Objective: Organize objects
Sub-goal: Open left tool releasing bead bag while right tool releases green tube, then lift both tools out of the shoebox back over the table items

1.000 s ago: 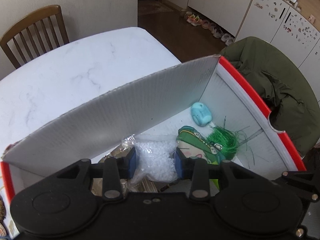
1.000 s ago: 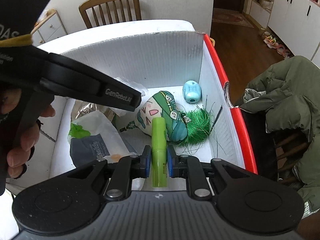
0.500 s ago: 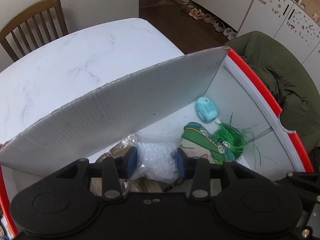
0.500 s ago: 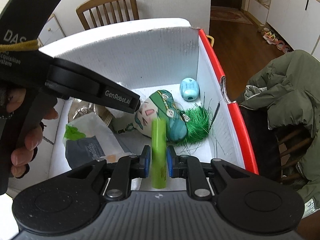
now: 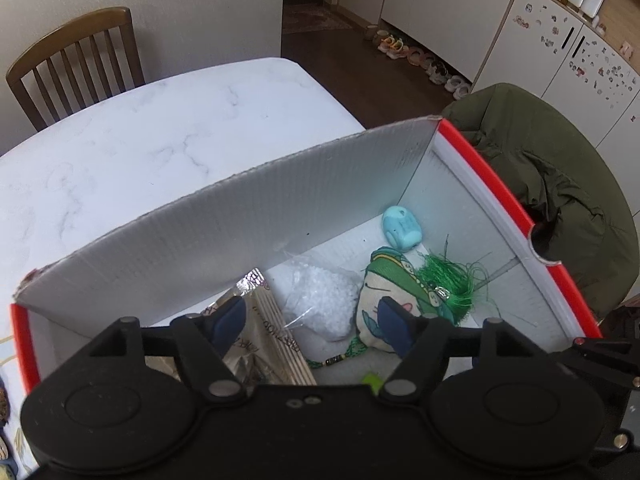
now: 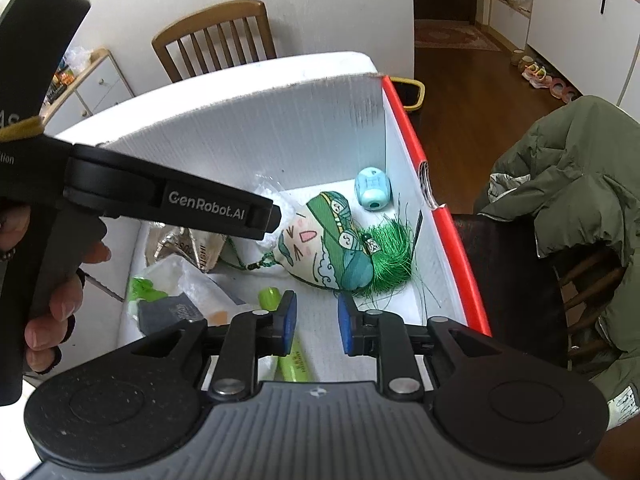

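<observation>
A white corrugated box with red rims (image 5: 480, 168) (image 6: 400, 104) stands on the marble table. Inside lie a clear bag of white beads (image 5: 324, 300), a brown packet of sticks (image 5: 264, 336), a face-print pouch with a green tassel (image 5: 396, 292) (image 6: 336, 244), a light blue sharpener (image 5: 402, 227) (image 6: 373, 189) and a green tube (image 6: 292, 354). My left gripper (image 5: 310, 322) hangs open above the bead bag, holding nothing. My right gripper (image 6: 314, 320) is open too, with the green tube lying on the box floor below its left finger. A hand (image 6: 52, 308) grips the left tool's handle.
A dark pouch and green wrapper (image 6: 168, 304) lie at the box's left side. A wooden chair (image 5: 76, 64) stands beyond the white marble table (image 5: 140, 140). A chair draped with an olive jacket (image 6: 580, 208) sits right beside the box.
Both grippers opened. The left one let go of the bead bag, which now rests in the box. The right one released the green tube, which dropped onto the box floor.
</observation>
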### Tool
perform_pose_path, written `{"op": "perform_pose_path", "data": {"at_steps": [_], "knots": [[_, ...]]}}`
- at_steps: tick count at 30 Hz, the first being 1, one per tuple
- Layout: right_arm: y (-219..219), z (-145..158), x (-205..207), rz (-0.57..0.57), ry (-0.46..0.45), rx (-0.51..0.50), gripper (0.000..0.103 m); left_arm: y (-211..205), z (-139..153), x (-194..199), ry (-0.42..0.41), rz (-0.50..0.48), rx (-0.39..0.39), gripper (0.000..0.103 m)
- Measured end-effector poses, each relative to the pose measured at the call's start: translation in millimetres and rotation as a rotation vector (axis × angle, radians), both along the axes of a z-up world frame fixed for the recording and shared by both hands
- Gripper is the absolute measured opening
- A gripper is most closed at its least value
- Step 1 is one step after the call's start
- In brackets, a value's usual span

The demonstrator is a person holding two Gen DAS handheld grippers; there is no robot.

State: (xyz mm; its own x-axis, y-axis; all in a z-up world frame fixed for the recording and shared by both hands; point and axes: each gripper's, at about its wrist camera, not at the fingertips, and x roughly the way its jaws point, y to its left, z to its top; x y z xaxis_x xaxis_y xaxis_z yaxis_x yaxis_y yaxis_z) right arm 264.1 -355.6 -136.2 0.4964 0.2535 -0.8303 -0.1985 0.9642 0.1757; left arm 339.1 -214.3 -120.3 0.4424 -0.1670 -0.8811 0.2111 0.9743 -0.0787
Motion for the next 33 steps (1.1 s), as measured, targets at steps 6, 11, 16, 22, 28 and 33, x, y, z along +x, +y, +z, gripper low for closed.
{"op": "perform_pose_path", "data": {"at_steps": [6,11,16,22,28,33], "knots": [[1.5,13.2,-8.2,0.007,-0.026,0.004,0.022,5.1,16.4,-12.7,-0.029,0.004,-0.029,0.072],[3.5,27.5,-17.7,0.013,-0.052,0.016,0.028,14.5,35.3,-30.4,-0.074,0.006,-0.056,0.073],[6.3,41.1,-27.0,0.035,-0.081,0.031,0.029,25.6,54.6,-48.4,-0.124,0.014,-0.074,0.075],[10.0,55.0,-37.0,0.037,-0.111,0.043,0.051,36.0,76.9,-76.4,-0.216,0.001,-0.077,0.084],[14.0,66.9,-46.4,0.040,-0.142,0.062,0.055,51.5,93.1,-104.5,-0.259,-0.003,-0.105,0.088],[22.3,72.9,-57.0,0.053,-0.160,0.065,0.059,70.1,100.0,-123.9,-0.285,0.009,-0.111,0.092]]}}
